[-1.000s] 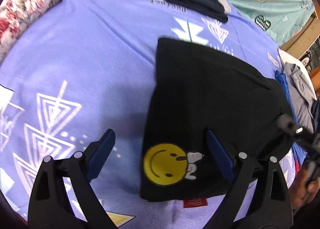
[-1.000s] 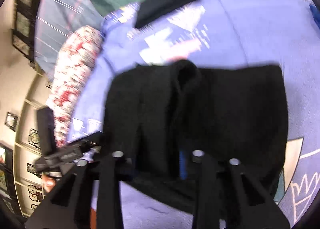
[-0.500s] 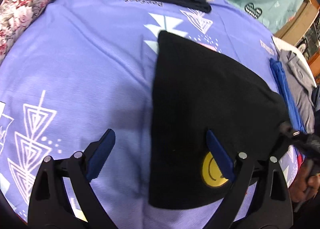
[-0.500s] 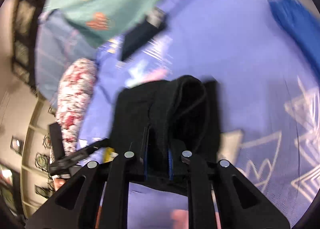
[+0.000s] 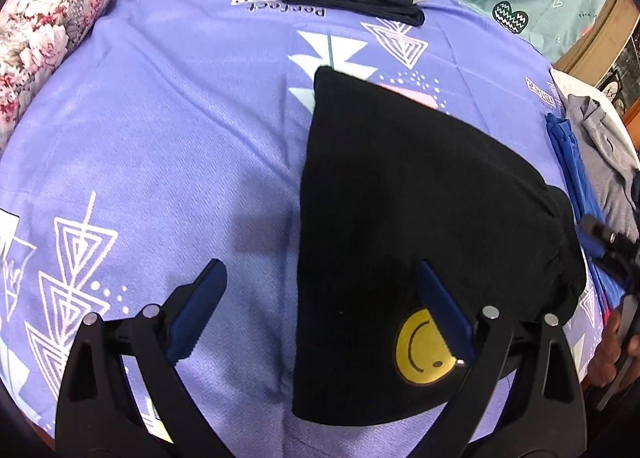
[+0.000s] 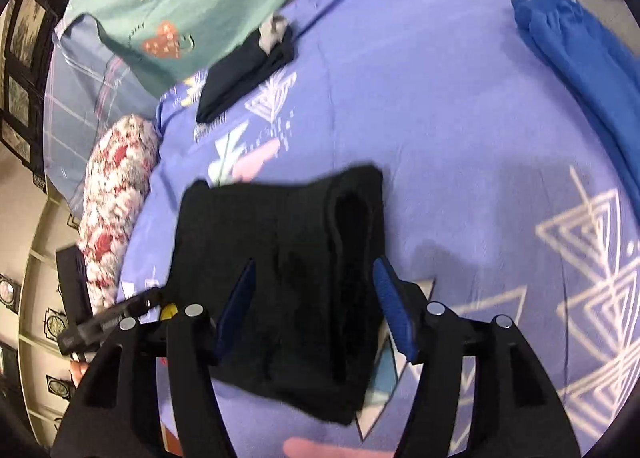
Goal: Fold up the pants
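Opening right gripper apparently released folded pants on sheet.

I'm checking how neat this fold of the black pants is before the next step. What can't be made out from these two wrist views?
- Black pants: near edge hidden behind the left gripper in the left wrist view.
- Smiley patch: partly covered by a blue pad.
- Right wrist view: the pants' fold layers are motion-blurred; the opening right gripper straddles them, contact unclear.
- Blue garment: cut off by the frame edge.
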The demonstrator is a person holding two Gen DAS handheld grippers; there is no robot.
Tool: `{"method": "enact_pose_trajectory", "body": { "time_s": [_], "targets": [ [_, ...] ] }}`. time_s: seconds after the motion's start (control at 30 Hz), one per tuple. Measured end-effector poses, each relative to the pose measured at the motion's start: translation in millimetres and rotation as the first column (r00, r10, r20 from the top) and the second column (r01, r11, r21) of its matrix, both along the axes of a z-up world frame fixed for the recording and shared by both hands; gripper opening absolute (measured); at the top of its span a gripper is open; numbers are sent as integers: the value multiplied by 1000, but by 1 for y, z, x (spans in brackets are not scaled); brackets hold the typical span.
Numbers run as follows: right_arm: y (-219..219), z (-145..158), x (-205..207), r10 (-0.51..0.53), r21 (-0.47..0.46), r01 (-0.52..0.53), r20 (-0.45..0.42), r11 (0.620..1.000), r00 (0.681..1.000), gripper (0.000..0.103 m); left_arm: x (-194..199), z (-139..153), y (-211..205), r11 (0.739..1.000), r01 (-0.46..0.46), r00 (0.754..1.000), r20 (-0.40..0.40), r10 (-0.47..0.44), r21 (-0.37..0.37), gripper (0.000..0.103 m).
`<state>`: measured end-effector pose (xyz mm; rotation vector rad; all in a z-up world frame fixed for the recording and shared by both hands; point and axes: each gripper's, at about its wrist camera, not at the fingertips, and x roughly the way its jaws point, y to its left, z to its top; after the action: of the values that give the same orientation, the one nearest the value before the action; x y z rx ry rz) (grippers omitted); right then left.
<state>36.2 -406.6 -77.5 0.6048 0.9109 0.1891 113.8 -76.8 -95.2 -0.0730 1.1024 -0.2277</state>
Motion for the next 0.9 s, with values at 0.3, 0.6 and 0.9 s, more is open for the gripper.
{"method": "enact_pose_trajectory", "body": {
  "time_s": [0.3,0.6,0.9],
  "targets": [
    [32,12,36,118,-30,-116,64,993,991,25,51,12,-12,997,-43,998,46,40,69,97],
    [42,-18,56,63,-216,-70,-37,974,997,3,94,-17,0,987,-128,990,-52,133,95,98],
    [55,-8,85,82,-226,-89,-38,970,996,33,127,-15,-5,984,-136,990,-27,140,115,99]
  ]
}}
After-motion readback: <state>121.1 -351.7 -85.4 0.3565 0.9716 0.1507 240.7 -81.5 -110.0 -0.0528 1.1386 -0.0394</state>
